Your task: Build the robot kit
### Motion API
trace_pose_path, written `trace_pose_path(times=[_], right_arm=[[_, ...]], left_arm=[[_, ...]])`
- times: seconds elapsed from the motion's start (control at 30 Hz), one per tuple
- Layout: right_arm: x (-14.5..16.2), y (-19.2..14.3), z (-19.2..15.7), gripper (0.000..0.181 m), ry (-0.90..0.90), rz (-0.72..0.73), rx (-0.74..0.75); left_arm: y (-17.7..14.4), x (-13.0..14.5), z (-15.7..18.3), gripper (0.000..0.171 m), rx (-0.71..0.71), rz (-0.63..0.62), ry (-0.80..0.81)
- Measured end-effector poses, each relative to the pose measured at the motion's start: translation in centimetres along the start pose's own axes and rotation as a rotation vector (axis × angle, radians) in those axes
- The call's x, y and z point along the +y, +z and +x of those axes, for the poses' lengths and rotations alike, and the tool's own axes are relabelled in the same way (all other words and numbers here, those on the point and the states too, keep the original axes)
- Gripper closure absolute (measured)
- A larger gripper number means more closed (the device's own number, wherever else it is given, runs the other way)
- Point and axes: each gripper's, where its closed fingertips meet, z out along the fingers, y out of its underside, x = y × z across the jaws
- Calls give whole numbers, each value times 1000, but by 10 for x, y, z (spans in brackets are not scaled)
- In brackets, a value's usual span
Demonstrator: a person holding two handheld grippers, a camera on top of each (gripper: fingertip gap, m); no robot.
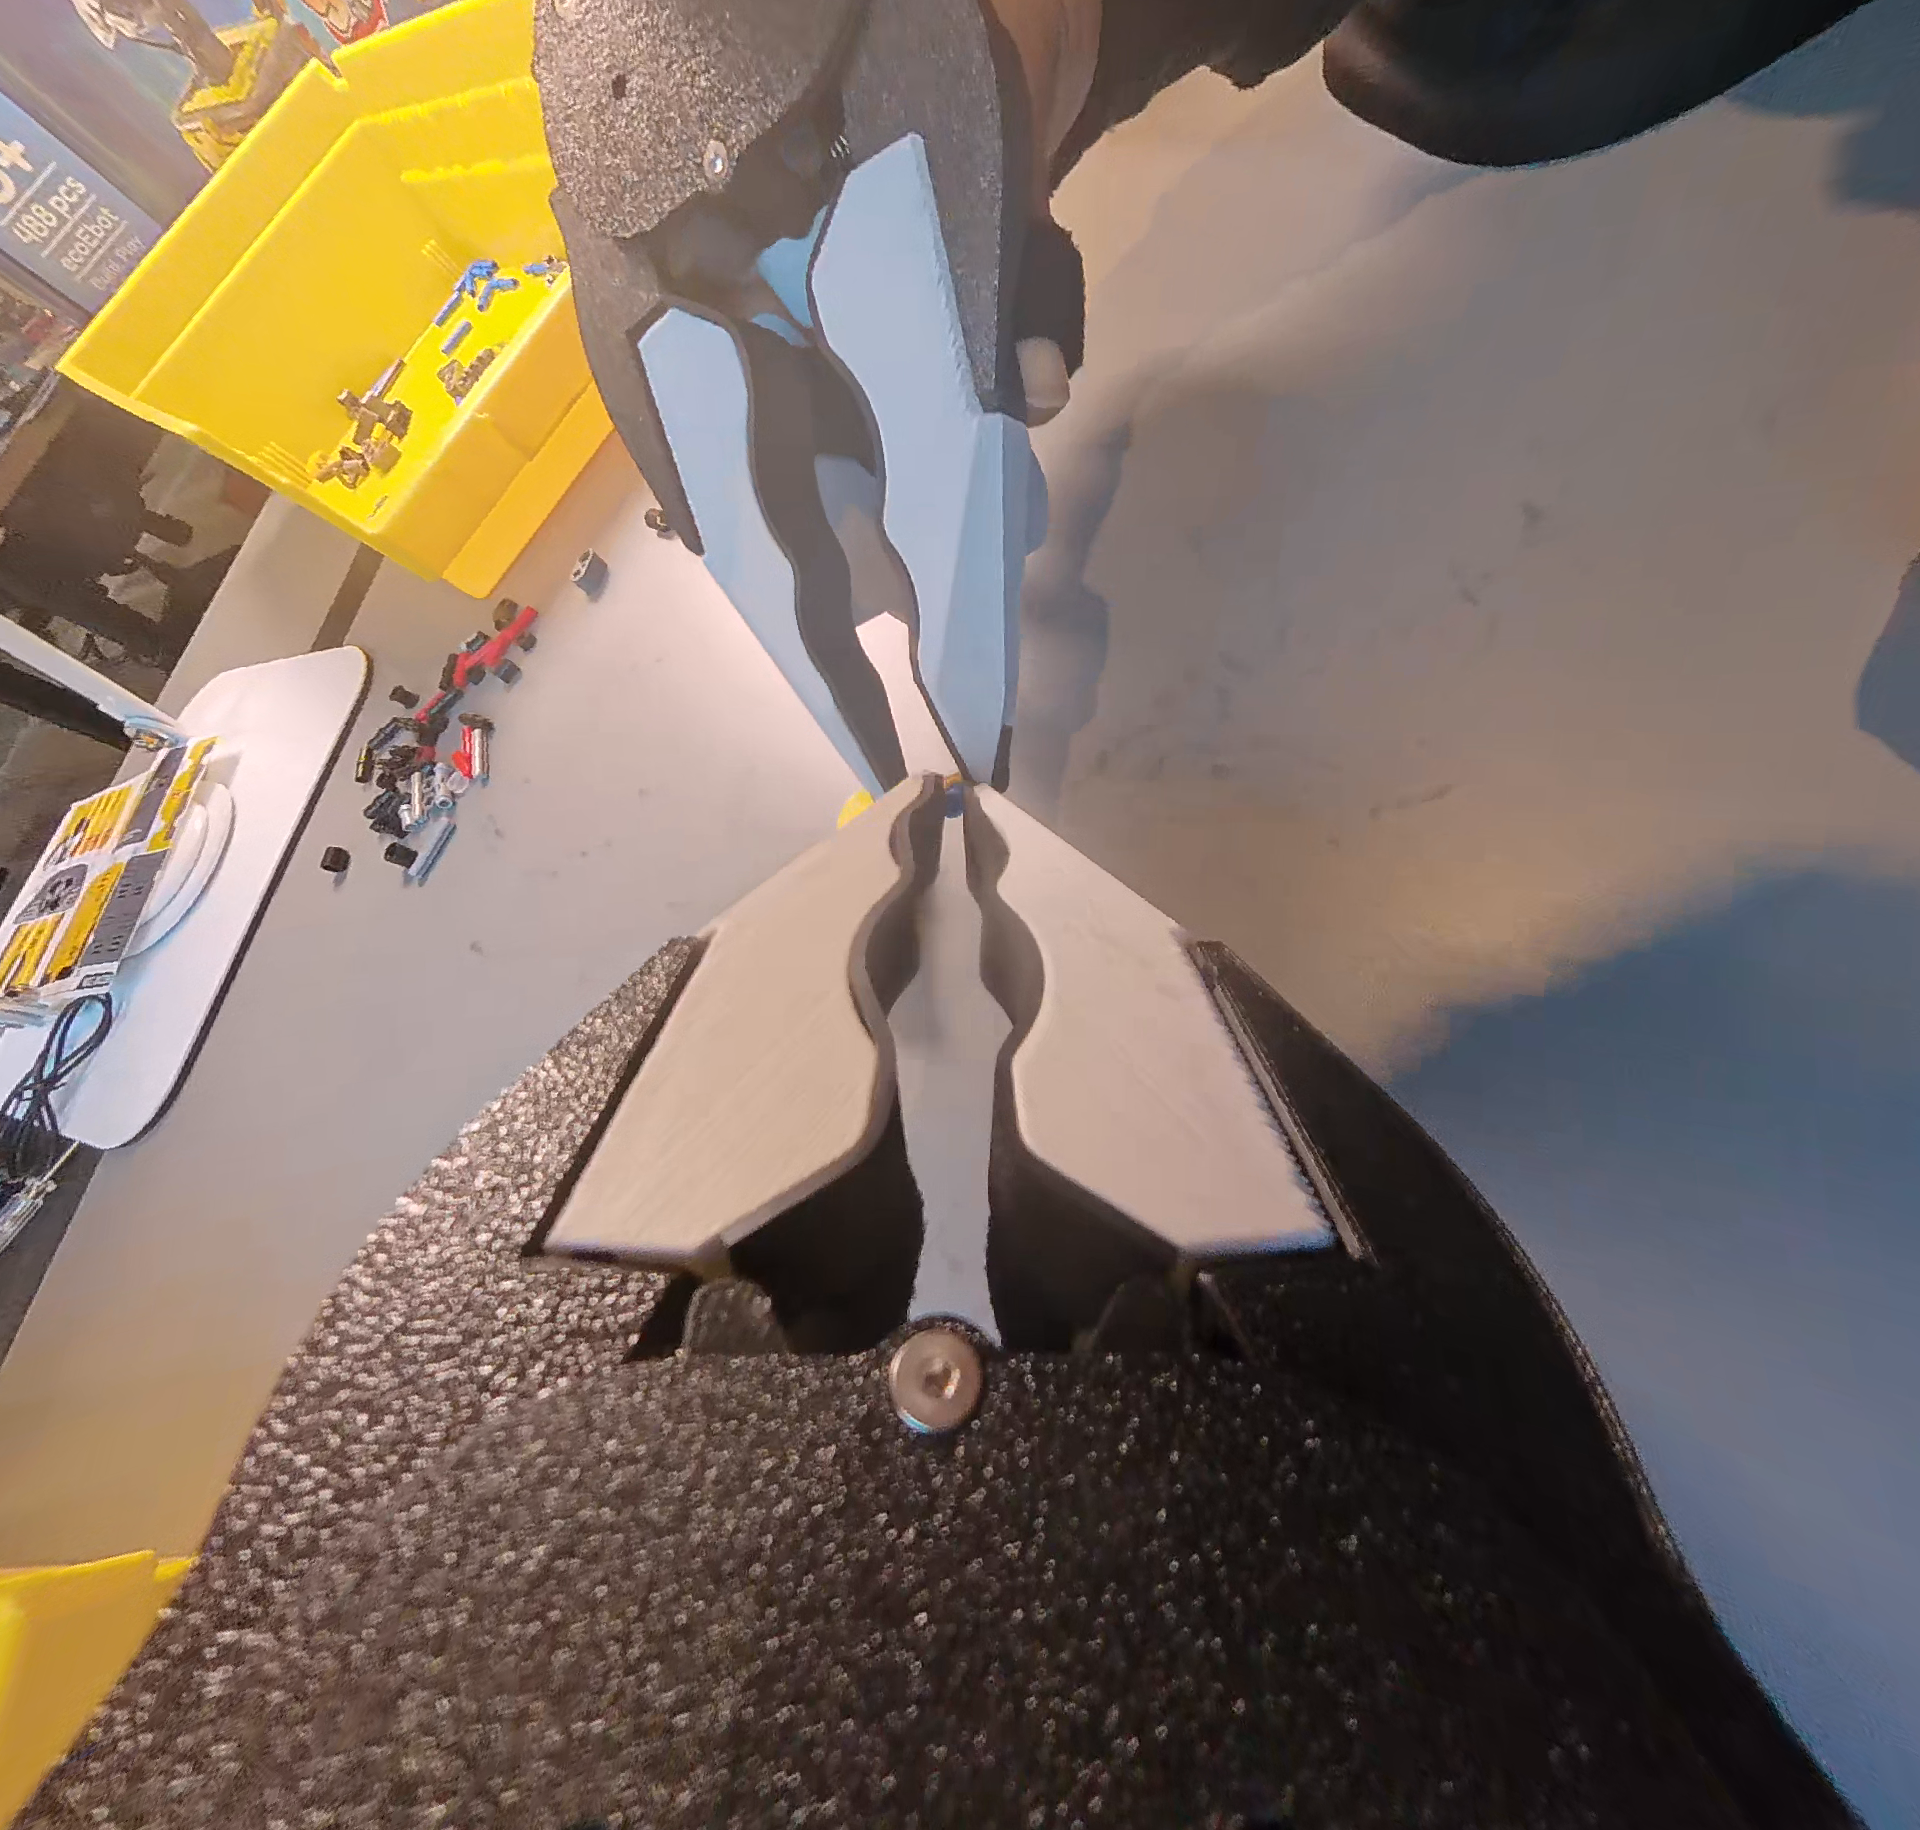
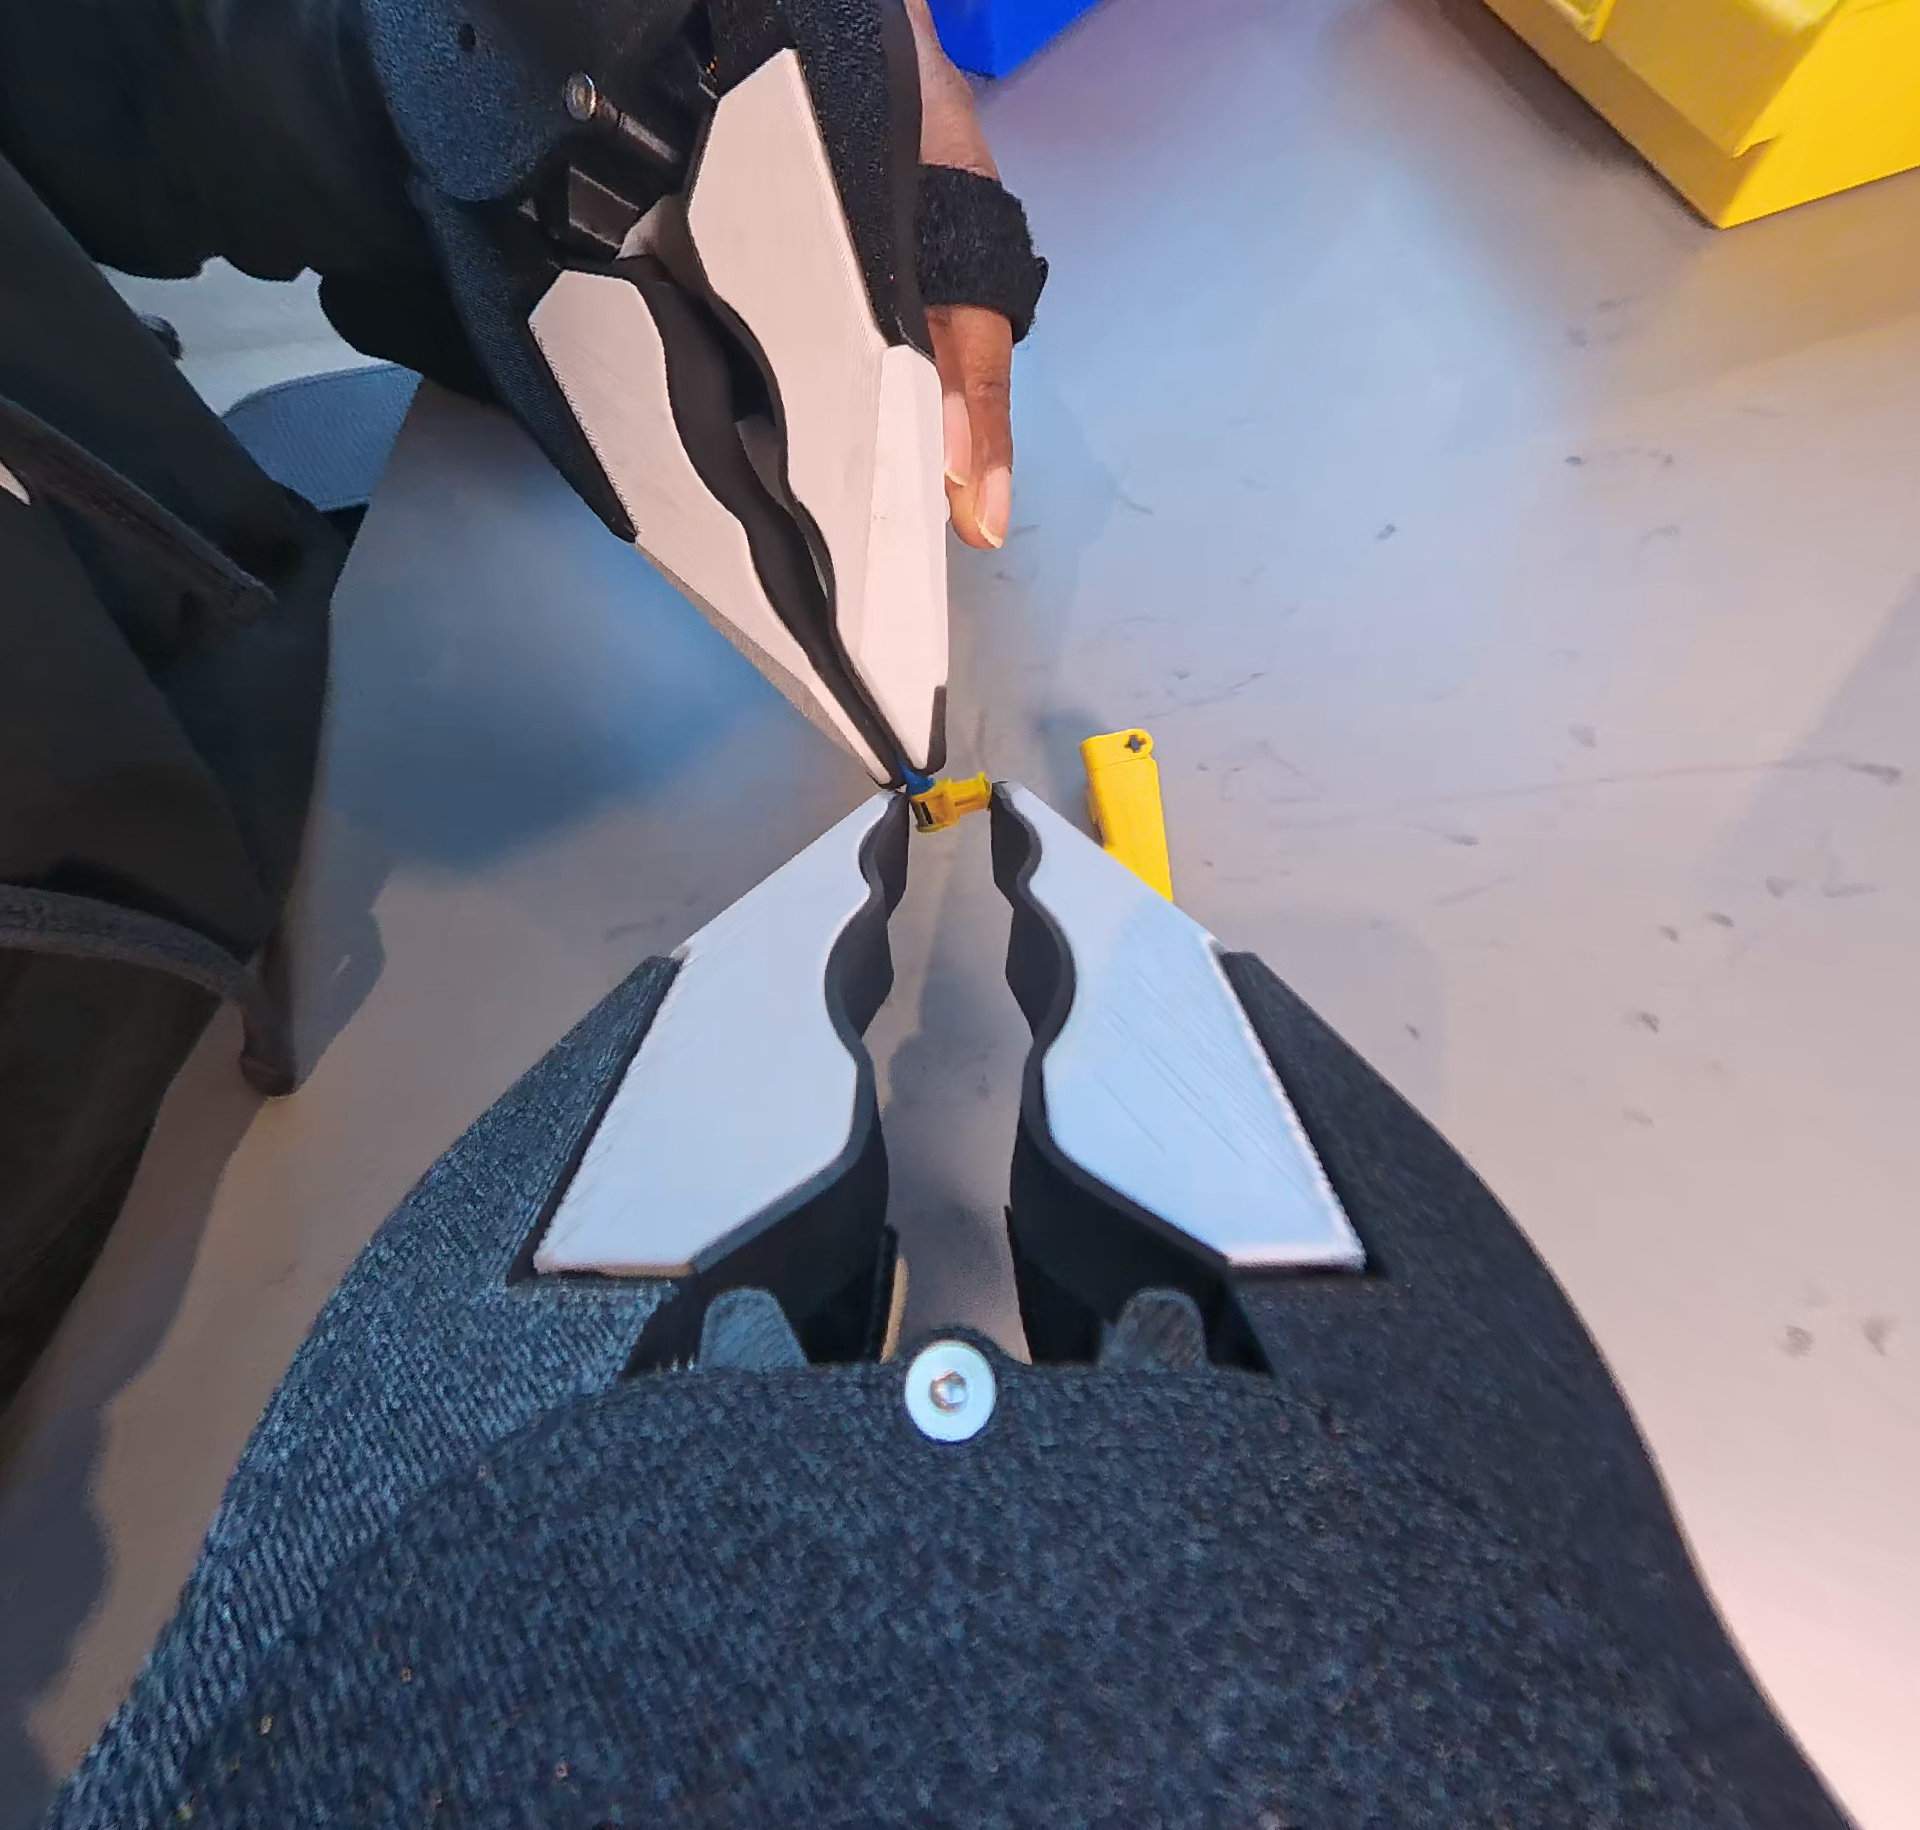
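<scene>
In yellow bin (image 1: 343, 253): small parts (image 1: 457, 326).

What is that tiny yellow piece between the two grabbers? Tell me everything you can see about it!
The tiny yellow piece looks like a small plastic building-toy connector, stubby and notched, lying sideways just above the grey table. A blue bit sticks out of its left end, pinched by the left gripper, whose tips are closed. The right gripper has its tips on either side of the piece, about touching it. A bigger yellow block lies beside it, apart.
</scene>
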Motion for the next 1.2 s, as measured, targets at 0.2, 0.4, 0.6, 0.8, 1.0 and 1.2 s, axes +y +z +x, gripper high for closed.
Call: trace_pose_path(times=[0.2,0.4,0.6,0.8,1.0,1.2], right_arm=[[-14,-9,2,166,15,82,1],[-31,-19,12,160,22,191,58],[-43,-22,7,158,-30,240,73],[-44,-24,5,171,-63,242,78],[-45,-26,9,181,-175,228,163],[-48,-23,11,165,-352,168,297]], left_arm=[[-8,-8,-10,169,-10,58,-56],[-18,-13,-30,169,-34,161,-202],[-28,-21,-38,169,-2,274,-340],[-31,-31,-33,169,14,322,-327],[-34,-31,-38,169,36,357,-418],[-34,-29,-41,168,74,374,-512]])
